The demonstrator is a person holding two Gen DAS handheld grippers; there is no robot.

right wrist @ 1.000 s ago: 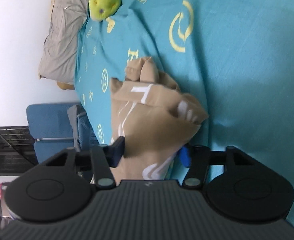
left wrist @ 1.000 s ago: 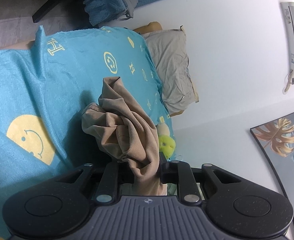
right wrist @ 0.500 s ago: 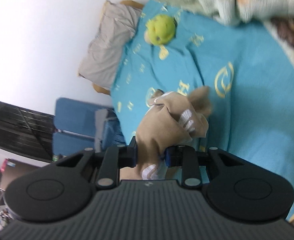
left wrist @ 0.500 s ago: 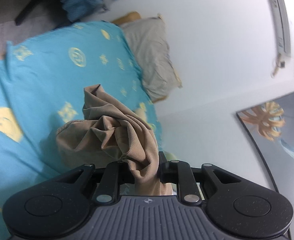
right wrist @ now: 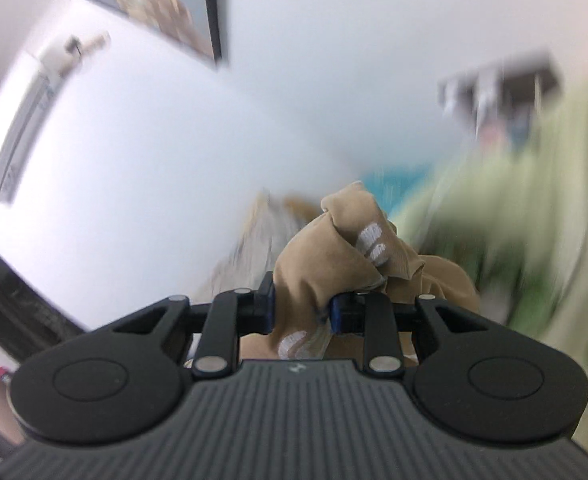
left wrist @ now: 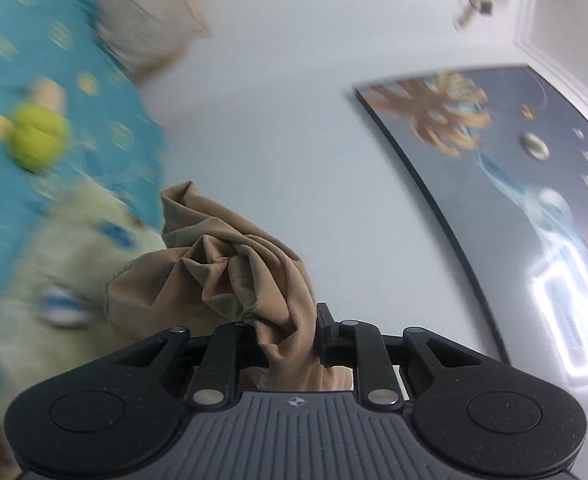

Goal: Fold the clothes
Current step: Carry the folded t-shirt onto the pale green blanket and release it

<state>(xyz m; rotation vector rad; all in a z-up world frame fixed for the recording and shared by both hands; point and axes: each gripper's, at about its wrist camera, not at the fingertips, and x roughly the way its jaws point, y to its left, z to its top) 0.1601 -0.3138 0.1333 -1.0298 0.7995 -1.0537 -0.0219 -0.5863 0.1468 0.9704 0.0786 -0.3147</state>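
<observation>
Left tool (left wrist: 282, 334) and right tool (right wrist: 302, 308) each clenched on bunched tan garment (left wrist: 230, 268), held aloft. Risk: bunched cloth slips out during swing.

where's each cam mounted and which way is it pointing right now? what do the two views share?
Left wrist: on the left gripper, looking along its fingers at the wall, framed picture and blurred bed; only gripper parts show.
Right wrist: on the right gripper, facing the wall and blurred green fabric; only gripper parts show.
Shared: tan garment clamped in both, the picture, the wall.
</observation>
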